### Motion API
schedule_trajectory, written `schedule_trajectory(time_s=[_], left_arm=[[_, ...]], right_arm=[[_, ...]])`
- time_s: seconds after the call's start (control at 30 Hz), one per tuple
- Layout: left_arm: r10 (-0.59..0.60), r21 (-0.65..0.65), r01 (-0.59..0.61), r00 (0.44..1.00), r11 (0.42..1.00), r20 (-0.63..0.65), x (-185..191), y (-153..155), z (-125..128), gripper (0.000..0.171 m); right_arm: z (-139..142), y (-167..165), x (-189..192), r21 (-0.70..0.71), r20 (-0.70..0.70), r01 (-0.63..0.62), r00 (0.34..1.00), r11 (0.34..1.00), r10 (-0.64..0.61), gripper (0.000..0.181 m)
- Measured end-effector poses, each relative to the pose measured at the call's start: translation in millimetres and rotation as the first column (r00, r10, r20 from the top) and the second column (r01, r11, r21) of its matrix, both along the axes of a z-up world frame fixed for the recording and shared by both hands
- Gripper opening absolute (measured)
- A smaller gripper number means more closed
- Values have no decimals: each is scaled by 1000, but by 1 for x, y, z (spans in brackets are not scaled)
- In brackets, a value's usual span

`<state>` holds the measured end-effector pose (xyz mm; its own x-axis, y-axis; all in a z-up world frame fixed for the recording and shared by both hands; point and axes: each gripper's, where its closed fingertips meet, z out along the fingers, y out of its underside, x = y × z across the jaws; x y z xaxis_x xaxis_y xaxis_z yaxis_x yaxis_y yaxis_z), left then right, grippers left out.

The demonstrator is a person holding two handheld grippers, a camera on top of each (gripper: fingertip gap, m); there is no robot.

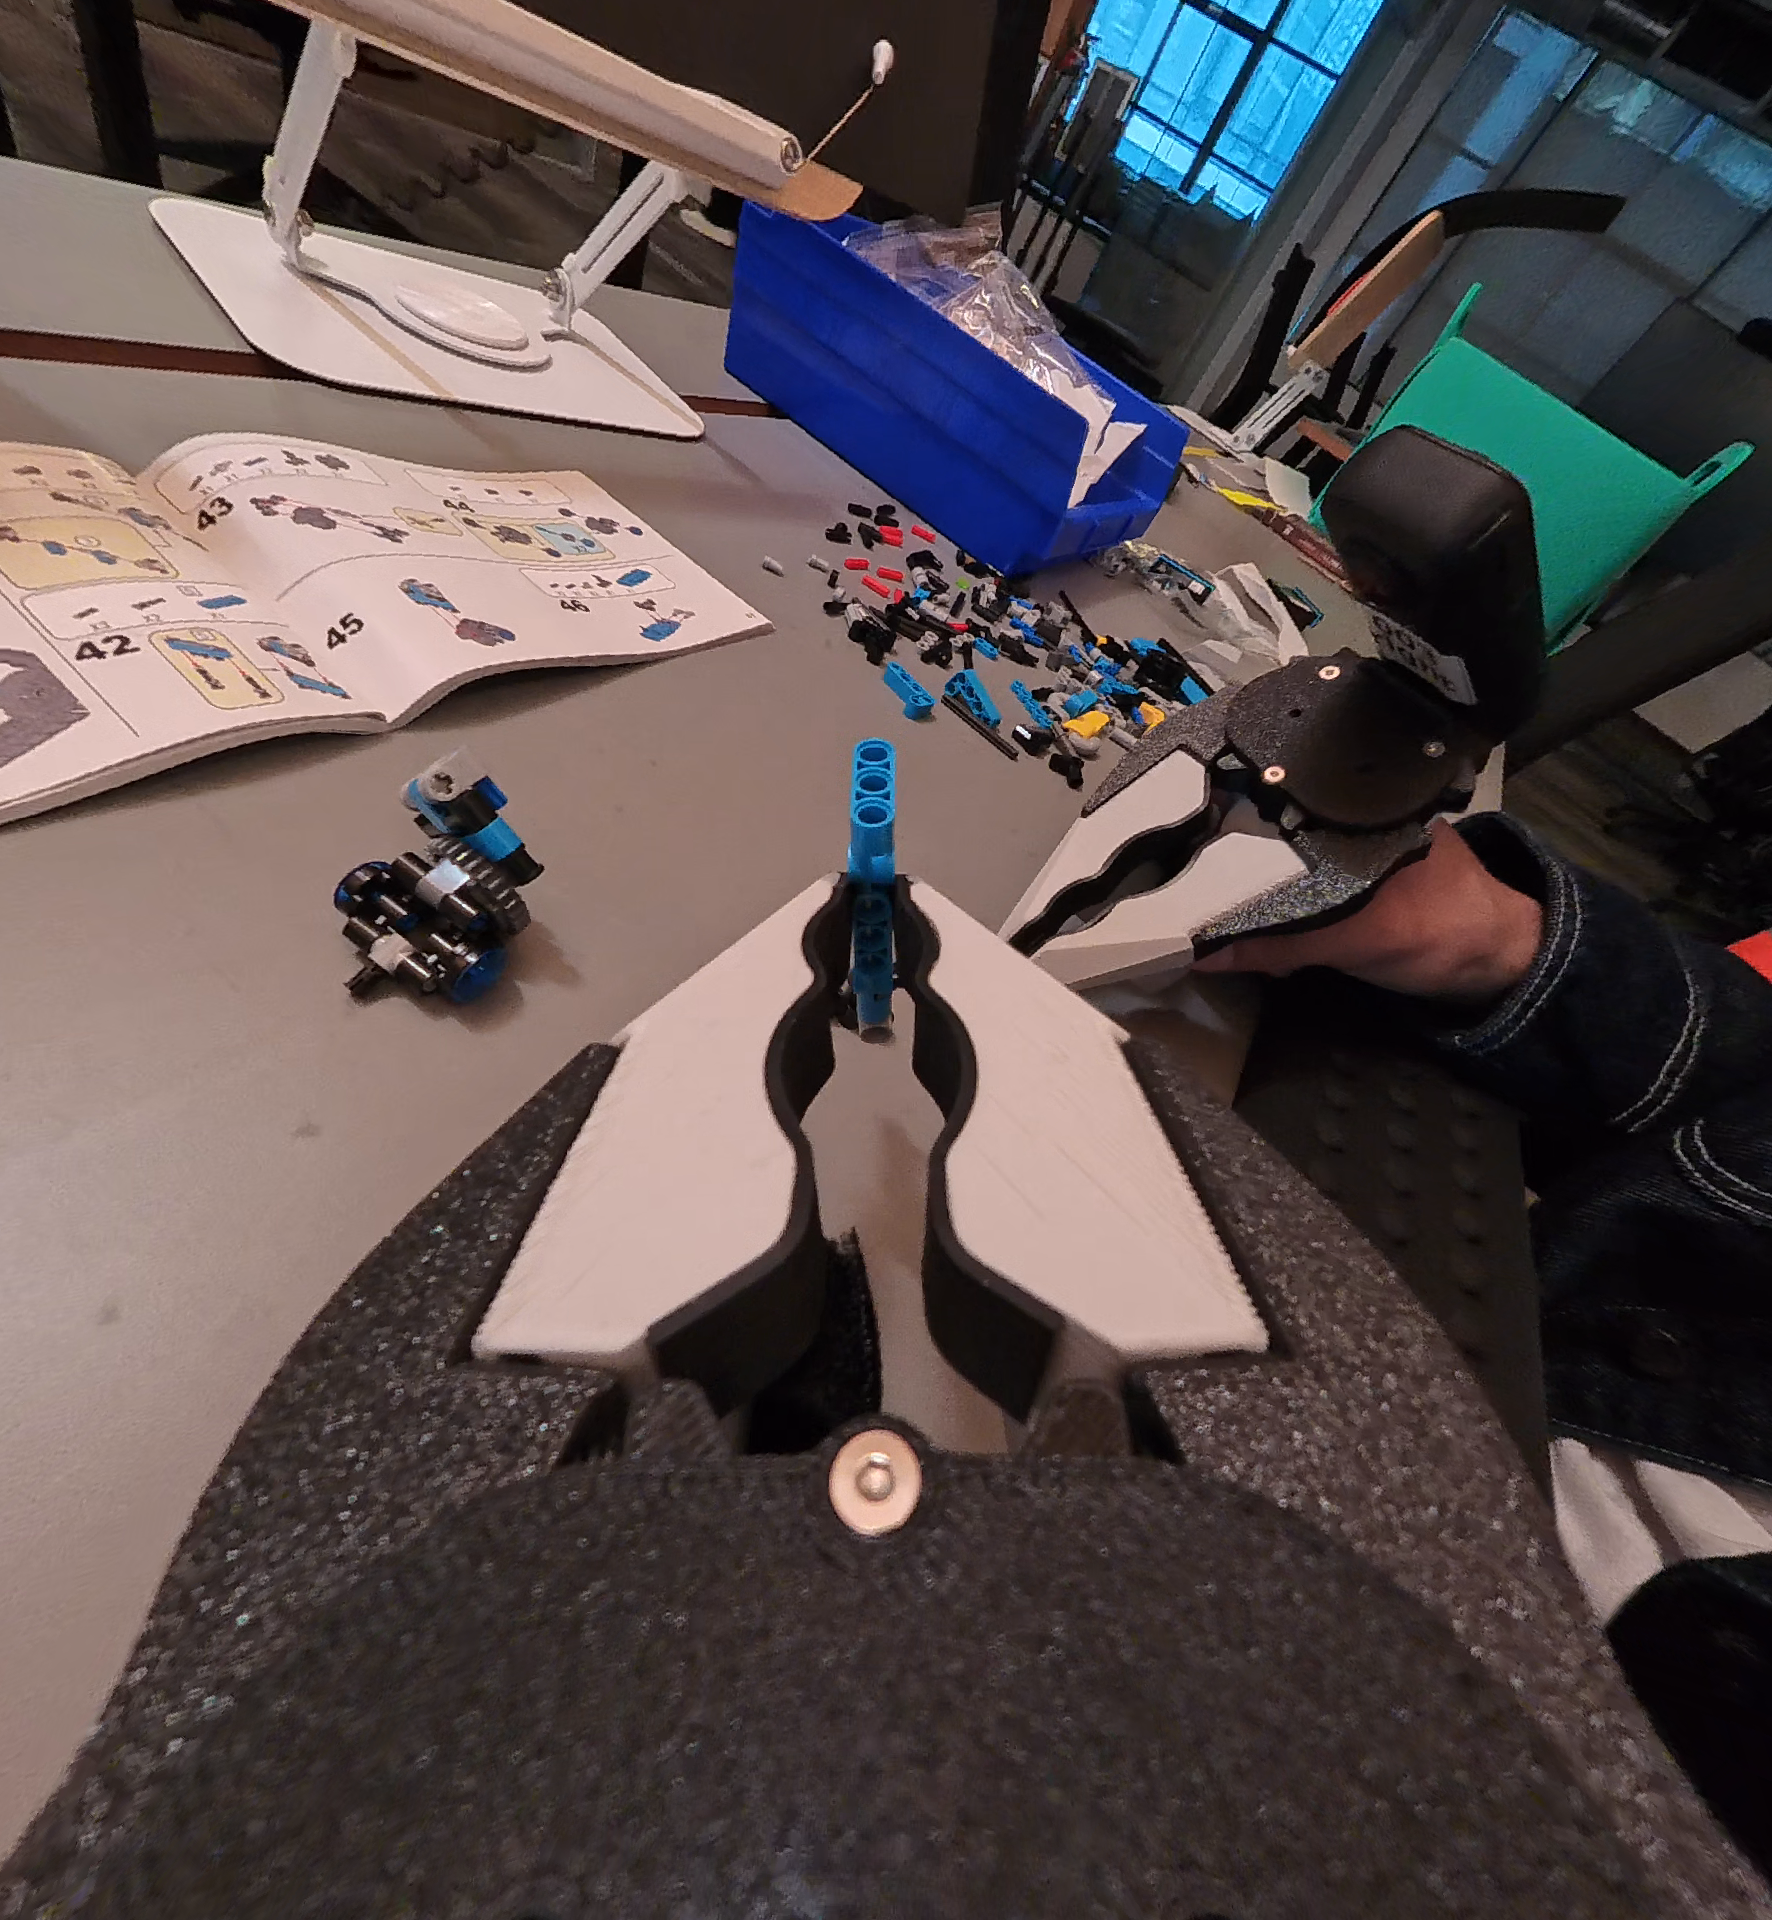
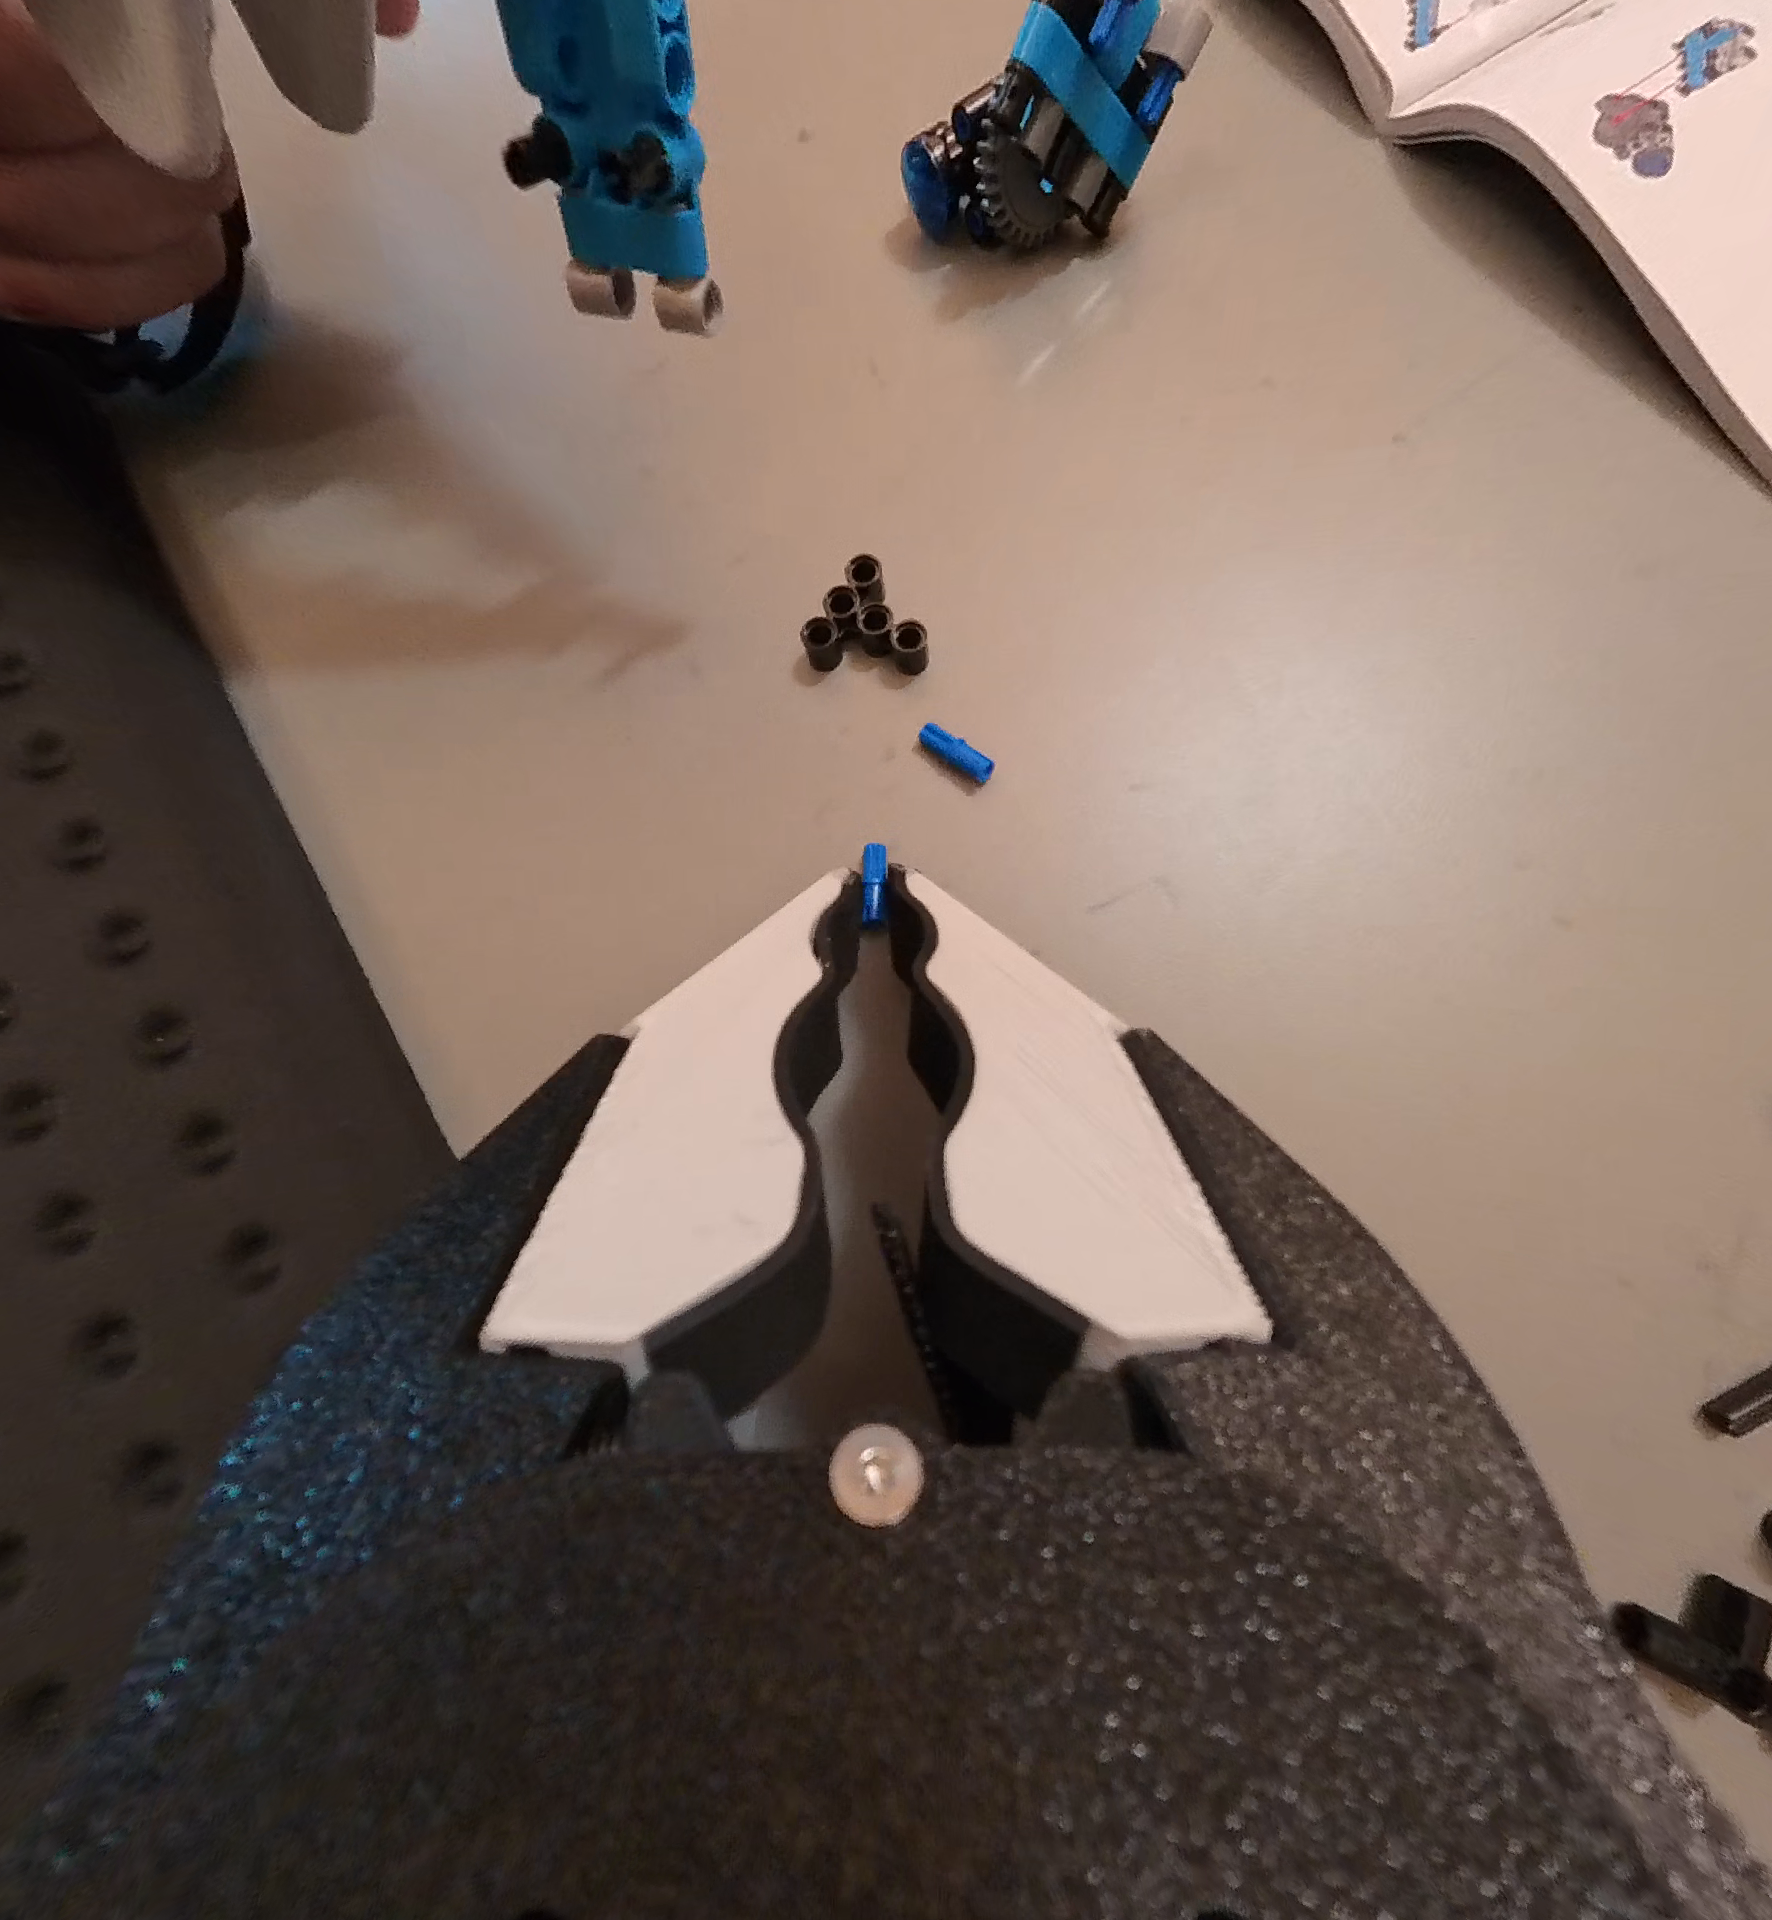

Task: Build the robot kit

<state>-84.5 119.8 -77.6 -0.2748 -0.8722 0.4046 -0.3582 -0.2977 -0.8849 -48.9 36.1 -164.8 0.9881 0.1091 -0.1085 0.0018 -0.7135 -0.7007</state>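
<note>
My left gripper (image 1: pixel 871 888) is shut on a light-blue beam assembly (image 1: pixel 871 810) and holds it upright above the grey table (image 1: pixel 186 1143). The same assembly (image 2: pixel 622 135), with black pins and two grey connectors at its low end, hangs at the top of the right wrist view. My right gripper (image 2: pixel 874 878) is shut on a small blue pin (image 2: pixel 873 883) just above the table. The right gripper also shows in the left wrist view (image 1: pixel 1027 935), low at the right. A second blue pin (image 2: pixel 955 751) and a black triangular connector (image 2: pixel 866 629) lie ahead of it.
A small blue-and-black gear assembly (image 1: pixel 440 894) stands on the table, also in the right wrist view (image 2: pixel 1048 135). An open instruction booklet (image 1: pixel 269 592), a pile of loose bricks (image 1: pixel 1007 644), a blue bin (image 1: pixel 944 405) and a white stand (image 1: pixel 425 312) lie beyond. A black dimpled mat (image 2: pixel 82 935) borders the left. One gripper's finger ends stand about 12 cm off the other's. Between my right fingertips and the black triangular connector (image 2: pixel 866 629) there is roughly 5 cm.
</note>
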Motion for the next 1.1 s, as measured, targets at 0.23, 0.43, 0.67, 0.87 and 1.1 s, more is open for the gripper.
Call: schedule_trajectory(time_s=[0.23,0.43,0.67,0.87,1.1], left_arm=[[20,58,-22,999,998,28,1,-1,4,7],[34,138,-38,999,990,37,0,-2,3,7],[25,212,-30,999,977,29,2,-12,0,7],[25,175,-27,1000,984,14,2,-10,-2,7],[7,142,-9,1000,990,12,2,-13,-2,7]], right_arm=[[74,34,-24,312,-128,20,992,950,21,4],[107,65,-32,403,-569,196,818,894,77,4],[91,73,-34,338,-559,208,829,918,19,4],[97,71,-35,377,-534,195,845,906,40,4],[85,72,-40,362,-374,127,927,923,20,4]])
